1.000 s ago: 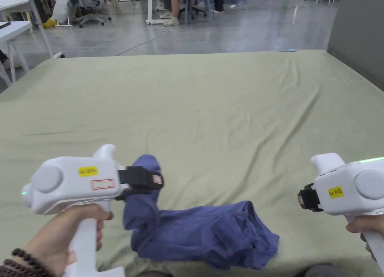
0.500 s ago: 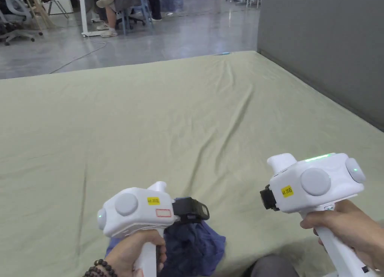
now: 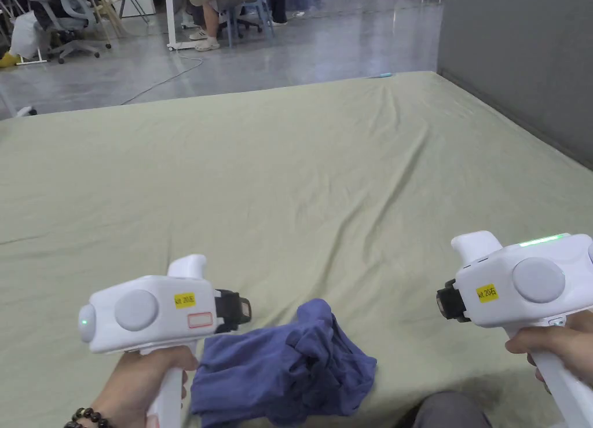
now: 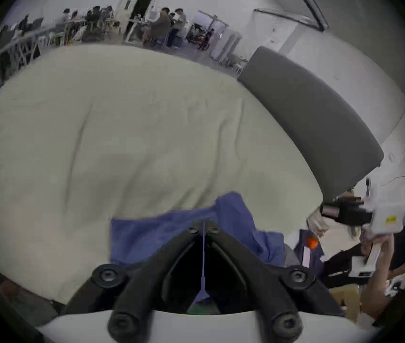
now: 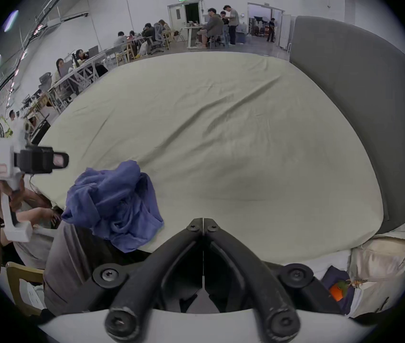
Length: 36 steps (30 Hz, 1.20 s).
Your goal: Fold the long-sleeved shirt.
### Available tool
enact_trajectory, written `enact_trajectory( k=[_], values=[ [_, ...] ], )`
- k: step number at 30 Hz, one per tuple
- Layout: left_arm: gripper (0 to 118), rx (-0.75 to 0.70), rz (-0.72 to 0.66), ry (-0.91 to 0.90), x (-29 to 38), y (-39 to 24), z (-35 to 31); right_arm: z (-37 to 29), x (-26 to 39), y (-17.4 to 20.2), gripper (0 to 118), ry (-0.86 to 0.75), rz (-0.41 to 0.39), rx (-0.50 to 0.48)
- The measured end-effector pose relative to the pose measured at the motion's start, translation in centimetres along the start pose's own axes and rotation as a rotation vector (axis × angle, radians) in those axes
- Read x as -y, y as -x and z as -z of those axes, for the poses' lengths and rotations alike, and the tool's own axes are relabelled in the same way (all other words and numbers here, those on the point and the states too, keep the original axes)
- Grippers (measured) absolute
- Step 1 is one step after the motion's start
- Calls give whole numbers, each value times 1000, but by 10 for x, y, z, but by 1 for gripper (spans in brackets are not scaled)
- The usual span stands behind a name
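The blue long-sleeved shirt point(image 3: 289, 371) lies in a crumpled heap at the near edge of the green bed sheet point(image 3: 289, 174). My left gripper point(image 3: 246, 310) hovers just above the heap's left end, jaws together and nothing between them. The left gripper view has the shirt point(image 4: 147, 234) right behind the shut jaw tips of that gripper point(image 4: 203, 226). My right gripper point(image 3: 441, 302) hangs shut to the right of the heap, well apart from it. Its own view shows the shirt point(image 5: 112, 200) to the left, the left gripper point(image 5: 60, 159) above the cloth, and its own shut tips point(image 5: 203, 224) over bare sheet.
A grey padded panel point(image 3: 521, 58) runs along the bed's right side. My knee point(image 3: 451, 409) shows at the near edge. Past the bed's far edge lie grey floor, desks, chairs and seated people point(image 3: 214, 6).
A second ago my left gripper held part of the shirt up; the cloth has since dropped into a tighter heap and the gripper stands clear of it. The head camera swung right, then partly back.
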<state>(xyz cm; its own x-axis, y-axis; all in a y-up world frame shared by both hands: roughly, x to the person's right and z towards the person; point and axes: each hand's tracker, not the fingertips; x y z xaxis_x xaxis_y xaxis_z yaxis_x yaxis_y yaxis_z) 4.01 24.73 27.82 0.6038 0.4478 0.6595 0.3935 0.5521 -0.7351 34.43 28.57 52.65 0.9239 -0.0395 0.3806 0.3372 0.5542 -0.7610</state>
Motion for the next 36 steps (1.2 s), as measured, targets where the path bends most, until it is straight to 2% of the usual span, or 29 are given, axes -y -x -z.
enact_trajectory(
  k=[2,4,7,15,18,21,24,27,29,33,36],
  values=[
    [0,85,-53,59,12,-6,22,0,0,0,0,0,4,-3],
    [0,111,-13,108,22,-24,45,1,1,0,0,3,7,-7],
    [0,121,56,142,31,-57,77,0,8,-1,0,8,12,-3],
    [0,86,33,278,37,-92,156,-14,22,-11,0,14,53,14],
    [0,101,65,250,28,-96,132,-14,18,-6,0,13,49,-26],
    [0,194,41,153,11,-84,85,-5,6,10,0,-11,34,-172],
    [0,209,-9,67,-4,-54,39,20,-14,32,0,58,54,-325],
    [0,181,-25,29,-9,-19,4,48,-26,67,0,78,3,-341],
    [0,93,-16,18,-6,1,-7,68,-30,89,0,122,-24,-363],
    [0,54,-84,37,13,37,-17,108,-23,109,0,225,16,-482],
    [0,49,-130,39,26,57,-18,132,-10,100,0,281,32,-453]
  ],
)
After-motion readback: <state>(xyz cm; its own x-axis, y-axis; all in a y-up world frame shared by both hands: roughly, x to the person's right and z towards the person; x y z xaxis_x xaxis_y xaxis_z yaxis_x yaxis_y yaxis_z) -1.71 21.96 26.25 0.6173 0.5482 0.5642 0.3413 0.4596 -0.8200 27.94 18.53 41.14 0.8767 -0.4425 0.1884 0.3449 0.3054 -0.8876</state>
